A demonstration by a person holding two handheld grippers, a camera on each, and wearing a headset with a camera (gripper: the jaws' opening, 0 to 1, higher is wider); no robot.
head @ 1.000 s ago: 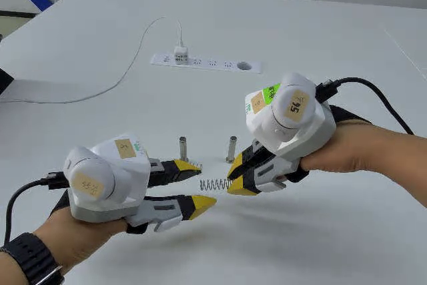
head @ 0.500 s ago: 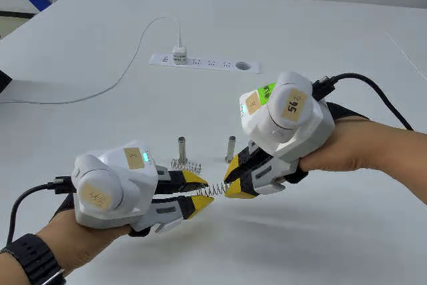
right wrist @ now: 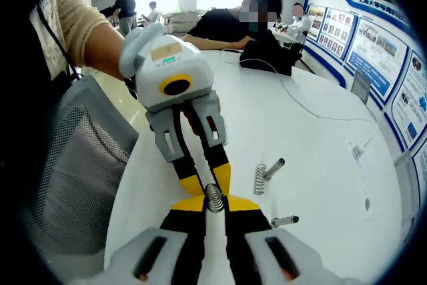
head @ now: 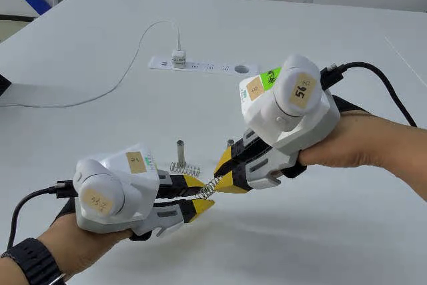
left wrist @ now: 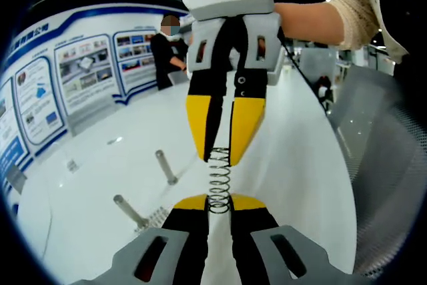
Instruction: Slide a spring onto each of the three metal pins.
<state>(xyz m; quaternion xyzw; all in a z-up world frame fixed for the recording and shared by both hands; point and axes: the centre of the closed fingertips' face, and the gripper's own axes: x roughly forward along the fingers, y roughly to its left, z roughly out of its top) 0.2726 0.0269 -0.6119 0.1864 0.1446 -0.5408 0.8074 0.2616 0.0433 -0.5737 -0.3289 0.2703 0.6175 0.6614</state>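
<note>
A small coil spring (head: pixel 209 189) is held in the air between my two grippers, one end in each. My left gripper (head: pixel 197 195) is shut on its near end; its own view has the spring (left wrist: pixel 219 182) rising from the closed tips (left wrist: pixel 219 203). From the upper right, my right gripper (head: pixel 223 168) is shut on the far end (right wrist: pixel 213 198). One metal pin (head: pixel 181 152) stands upright just behind, with a second spring (head: pixel 185 167) lying at its foot. A second pin (head: pixel 230 143) is half hidden behind the right gripper.
A white power strip (head: pixel 203 66) with a plugged charger and a cable (head: pixel 127 71) lies further back on the white table (head: pixel 333 231). People sit at the table's far end (right wrist: pixel 257 25) in the right gripper view.
The left gripper was open beside the spring; it has moved in and shut on the spring's free end. The right gripper kept its hold and rose slightly.
</note>
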